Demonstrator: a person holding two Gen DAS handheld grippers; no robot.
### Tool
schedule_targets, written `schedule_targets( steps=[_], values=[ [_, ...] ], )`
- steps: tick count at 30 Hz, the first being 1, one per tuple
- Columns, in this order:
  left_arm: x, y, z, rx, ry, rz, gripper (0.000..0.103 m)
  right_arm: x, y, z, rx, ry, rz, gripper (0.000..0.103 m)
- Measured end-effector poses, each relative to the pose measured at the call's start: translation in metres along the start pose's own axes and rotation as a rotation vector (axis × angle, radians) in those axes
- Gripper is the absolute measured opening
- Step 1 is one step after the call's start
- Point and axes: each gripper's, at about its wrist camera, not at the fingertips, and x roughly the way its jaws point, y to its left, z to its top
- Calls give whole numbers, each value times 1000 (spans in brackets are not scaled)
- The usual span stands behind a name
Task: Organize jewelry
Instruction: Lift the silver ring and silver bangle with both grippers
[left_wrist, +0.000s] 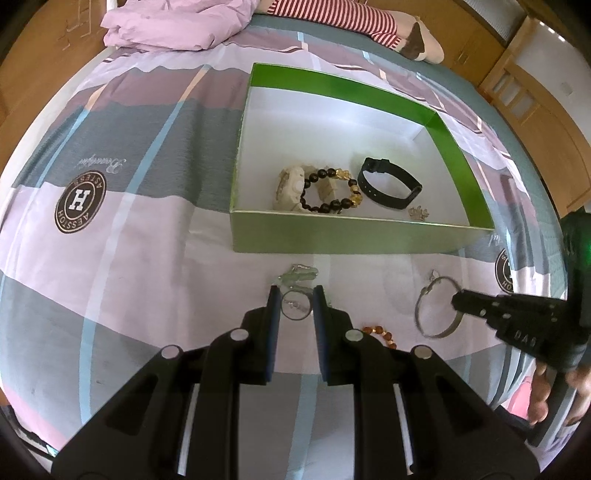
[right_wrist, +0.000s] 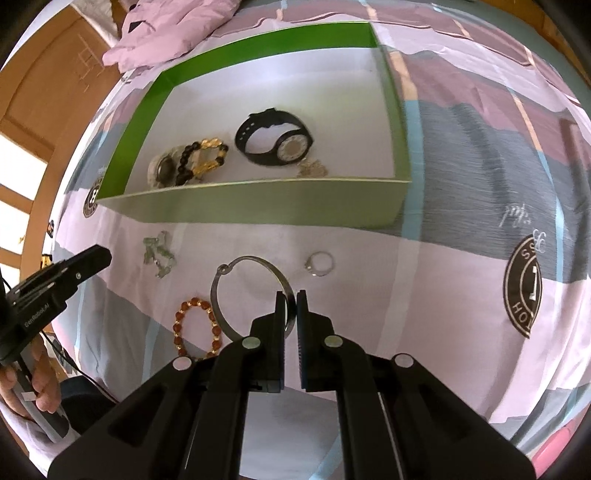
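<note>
Right gripper (right_wrist: 291, 295) clamps silver bangle (right_wrist: 236, 266); green box (left_wrist: 332, 236) beyond (bracelets inside).

Your left gripper (left_wrist: 295, 295) is matte black plastic: two flat fingers (left_wrist: 272, 314) with dark blue pads on the inner faces, mounted on angular linkage arms with round silver pivot pins (left_wrist: 239, 335) and slotted cut-outs. Your right gripper (right_wrist: 291, 299) is the same build, with white embossed lettering (left_wrist: 524, 341) on its side and small screws along the finger. A thin black cable (right_wrist: 79, 373) trails below your left hand (right_wrist: 35, 384).
</note>
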Motion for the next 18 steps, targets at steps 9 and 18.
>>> schedule_targets(
  steps=[9,18],
  values=[
    [-1,-17,-3,54,-5,-6,17,15,10,-2,-24,36,-11,5],
    [-3,-16,-3,52,-8,-2,17,24,28,0,-55,47,-12,5]
  ],
)
